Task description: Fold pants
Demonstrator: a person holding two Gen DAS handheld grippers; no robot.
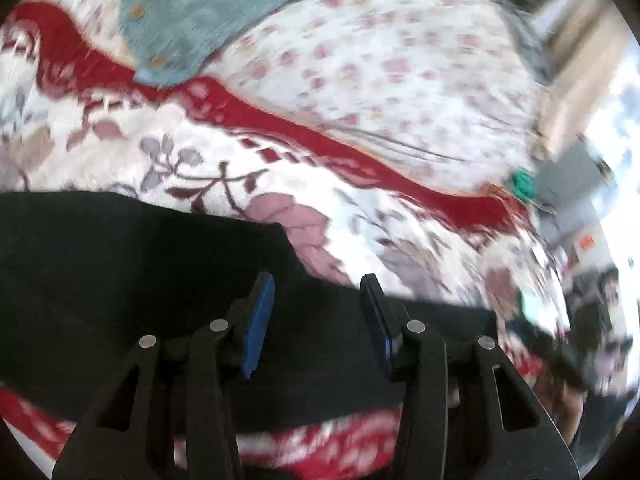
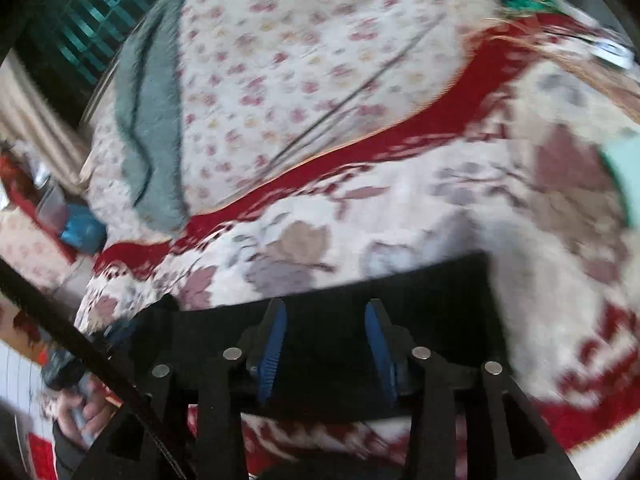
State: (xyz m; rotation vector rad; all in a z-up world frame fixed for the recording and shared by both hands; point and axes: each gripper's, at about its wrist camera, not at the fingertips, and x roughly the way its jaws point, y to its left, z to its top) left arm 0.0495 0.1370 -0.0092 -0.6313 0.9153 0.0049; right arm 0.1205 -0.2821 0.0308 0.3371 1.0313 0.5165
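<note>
The black pants (image 1: 132,272) lie flat across the near side of a floral bedspread (image 1: 280,168). In the left wrist view they fill the lower left. My left gripper (image 1: 318,286) is open, its blue-padded fingers just above the cloth with nothing between them. In the right wrist view the pants (image 2: 440,300) form a dark band under the fingers. My right gripper (image 2: 326,308) is open over the pants' upper edge, holding nothing. Both views are motion-blurred.
A teal knitted garment (image 1: 192,20) lies on the far part of the bed, also in the right wrist view (image 2: 152,128). A small green item (image 1: 524,184) sits at the bed's far right edge. Room clutter lies beyond the bed.
</note>
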